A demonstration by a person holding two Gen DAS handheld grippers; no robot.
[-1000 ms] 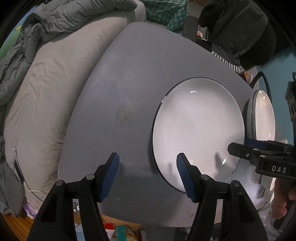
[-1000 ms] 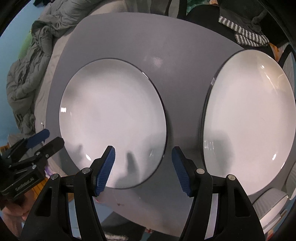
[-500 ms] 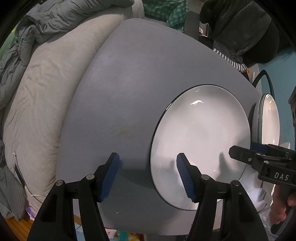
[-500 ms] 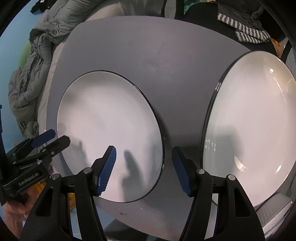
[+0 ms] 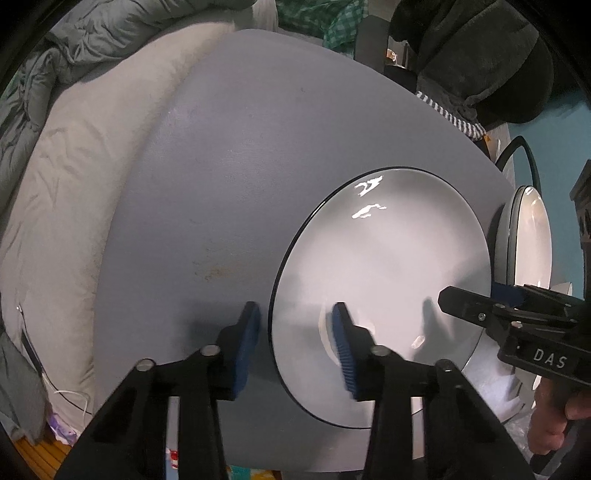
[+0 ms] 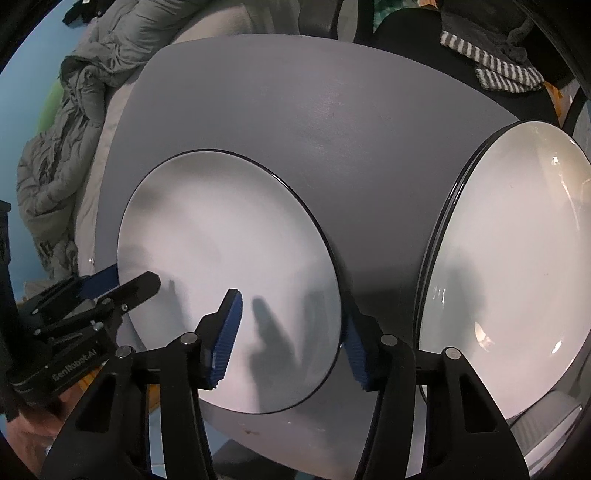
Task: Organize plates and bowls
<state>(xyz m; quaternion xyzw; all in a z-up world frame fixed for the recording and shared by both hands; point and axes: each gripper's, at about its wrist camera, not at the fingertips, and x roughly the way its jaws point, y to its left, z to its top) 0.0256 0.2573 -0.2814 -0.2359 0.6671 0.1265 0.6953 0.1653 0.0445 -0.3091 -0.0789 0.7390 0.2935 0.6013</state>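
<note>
White round ceramic plate w/ dark rim (image 5: 380, 288), on grey table (image 5: 229, 177): both grippers' jaws just closing across opposite rims, not yet clamped. Left gripper (image 5: 295, 343), right gripper (image 6: 291, 332): seat pads fully, lift level.

plate (image 6: 229, 258) on table (image 6: 314, 110), second plate (image 6: 517, 258) to its right

A grey tabletop (image 5: 229, 177) with rounded corners is seen from above, marked by a faint brownish stain (image 5: 218, 267). A pale cushion (image 5: 74, 192) is pressed against its left edge, and a crumpled grey quilt (image 6: 70, 122) is heaped beyond that. Dark fleece clothing (image 5: 480, 48) is piled at the far right corner, with a black-and-white striped cloth (image 6: 491, 68) lying under it. A green checked fabric (image 5: 328, 22) is visible behind the far edge.
</note>
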